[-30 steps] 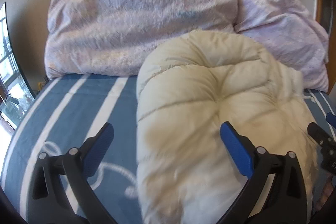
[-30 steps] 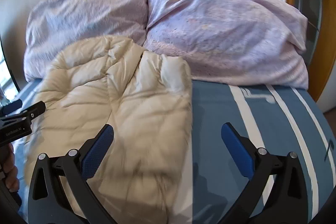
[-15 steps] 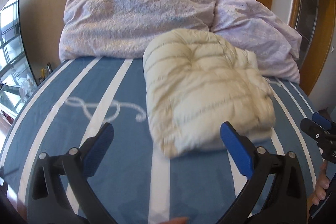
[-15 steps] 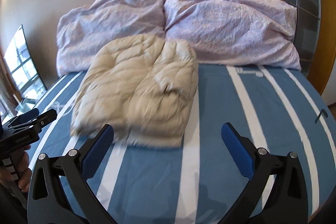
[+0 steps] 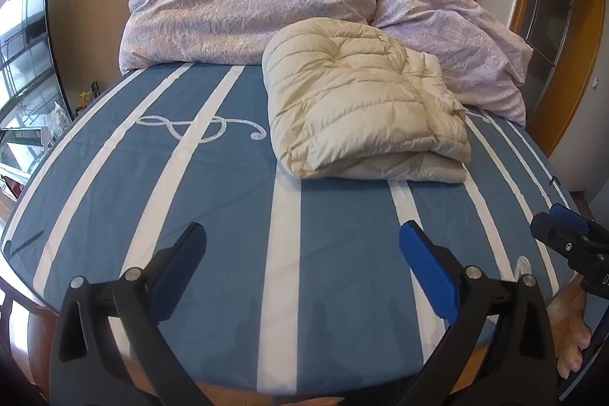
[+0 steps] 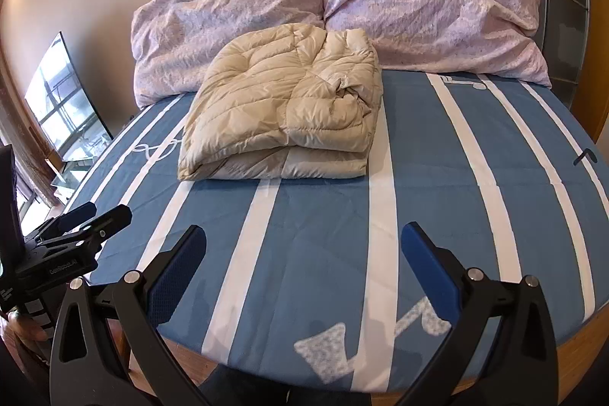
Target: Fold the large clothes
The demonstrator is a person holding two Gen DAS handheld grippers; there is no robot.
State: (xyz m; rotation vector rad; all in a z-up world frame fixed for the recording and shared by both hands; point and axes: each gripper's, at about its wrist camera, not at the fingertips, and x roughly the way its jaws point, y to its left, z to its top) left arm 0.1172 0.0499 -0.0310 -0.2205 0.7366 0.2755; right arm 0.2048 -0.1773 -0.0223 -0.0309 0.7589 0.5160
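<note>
A cream quilted down jacket (image 5: 361, 105) (image 6: 285, 113) lies folded into a thick rectangle on the blue striped bed (image 5: 228, 200) (image 6: 437, 185), just in front of the pillows. My left gripper (image 5: 302, 253) hangs open over the foot of the bed, well short of the jacket, nothing between its blue pads. My right gripper (image 6: 304, 255) is likewise open and empty near the bed's front edge. Each gripper shows at the edge of the other's view: the right gripper (image 5: 571, 238) and the left gripper (image 6: 76, 231).
Two lilac pillows (image 5: 251, 2) (image 6: 430, 10) lean against the wall at the head of the bed. A window (image 5: 23, 63) is at the left, a wooden door frame (image 5: 548, 25) at the right. A hand (image 5: 571, 341) holds the right tool.
Both grippers have pulled back from the jacket toward the foot of the bed. The jacket, close under them a second ago, now lies folded and alone farther off.
</note>
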